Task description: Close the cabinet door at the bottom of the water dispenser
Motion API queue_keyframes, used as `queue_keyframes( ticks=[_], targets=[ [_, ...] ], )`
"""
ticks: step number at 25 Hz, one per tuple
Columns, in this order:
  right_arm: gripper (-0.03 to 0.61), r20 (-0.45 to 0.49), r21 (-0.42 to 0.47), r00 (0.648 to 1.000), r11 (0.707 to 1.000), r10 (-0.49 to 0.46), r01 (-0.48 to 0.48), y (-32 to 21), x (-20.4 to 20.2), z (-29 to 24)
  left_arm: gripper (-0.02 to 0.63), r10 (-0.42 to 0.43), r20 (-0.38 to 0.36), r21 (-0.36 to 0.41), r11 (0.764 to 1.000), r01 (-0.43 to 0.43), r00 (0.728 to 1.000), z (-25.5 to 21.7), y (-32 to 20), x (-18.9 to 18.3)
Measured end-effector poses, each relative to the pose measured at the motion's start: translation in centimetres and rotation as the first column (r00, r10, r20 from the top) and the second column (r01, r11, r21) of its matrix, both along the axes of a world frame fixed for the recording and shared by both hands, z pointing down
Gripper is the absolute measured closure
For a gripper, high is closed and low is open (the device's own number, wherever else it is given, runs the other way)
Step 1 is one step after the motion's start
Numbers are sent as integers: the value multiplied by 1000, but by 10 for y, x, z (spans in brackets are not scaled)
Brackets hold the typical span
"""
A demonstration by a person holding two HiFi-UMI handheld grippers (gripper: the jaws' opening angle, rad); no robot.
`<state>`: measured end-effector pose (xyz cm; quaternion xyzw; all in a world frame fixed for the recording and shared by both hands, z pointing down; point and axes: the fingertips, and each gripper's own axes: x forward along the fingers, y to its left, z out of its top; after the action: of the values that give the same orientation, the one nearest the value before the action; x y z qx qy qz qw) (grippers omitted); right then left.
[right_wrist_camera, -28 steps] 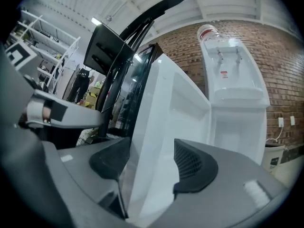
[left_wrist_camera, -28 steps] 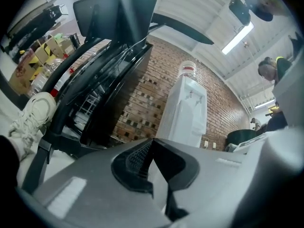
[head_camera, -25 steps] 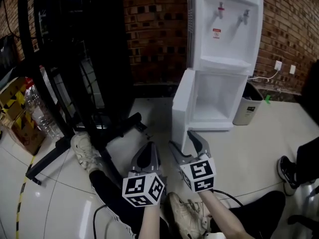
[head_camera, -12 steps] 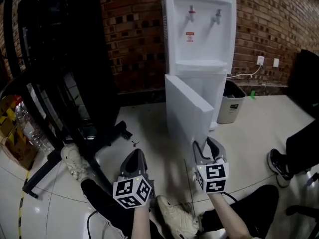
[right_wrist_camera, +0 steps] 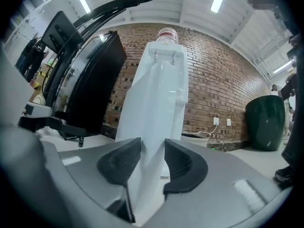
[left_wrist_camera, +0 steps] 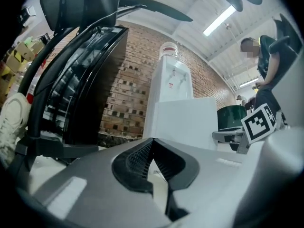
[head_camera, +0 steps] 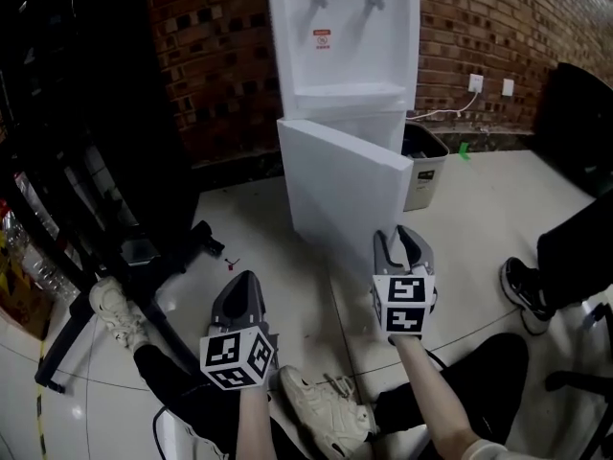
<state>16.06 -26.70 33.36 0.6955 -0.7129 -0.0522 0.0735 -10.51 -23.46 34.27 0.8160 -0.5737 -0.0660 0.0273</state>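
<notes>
- Your right gripper (head_camera: 399, 241): jaws, just closing, pinch the free edge of the cabinet door (head_camera: 340, 199), to swing it shut.
- Your left gripper (head_camera: 242, 279): jaws together, empty, idle.

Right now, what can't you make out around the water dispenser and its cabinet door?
Cabinet interior: in the head view the half-open cabinet door covers it; the right gripper view meets the door edge-on.
Warning label on the water dispenser: print too small to read in any view.
Bottle on top: cut off by the head view's upper edge.
Bin: partly behind the door in the head view.
</notes>
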Motion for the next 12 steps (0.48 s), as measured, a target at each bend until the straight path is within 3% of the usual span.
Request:
queue_keyframes(
  ticks=[3,6,10,12],
  targets=[
    [440,-19,14,1000,1000,14,-13,-3,7,0,606,13,-29,22,1000,-12,1000,0,-6,6],
    [457,-55,58,996,997,64,-60,-3,10,0,606,-33,-56,-3,999,33,998,14,-18,5],
    [468,-75,100,987,986,143,-135,-8,13,-3,606,-18,32,12,1000,17,999,17,-35,29],
    [477,-73,105,984,983,159,-151,-12,21,-2,604,14,36,25,1000,-15,999,15,-41,43]
  ],
)
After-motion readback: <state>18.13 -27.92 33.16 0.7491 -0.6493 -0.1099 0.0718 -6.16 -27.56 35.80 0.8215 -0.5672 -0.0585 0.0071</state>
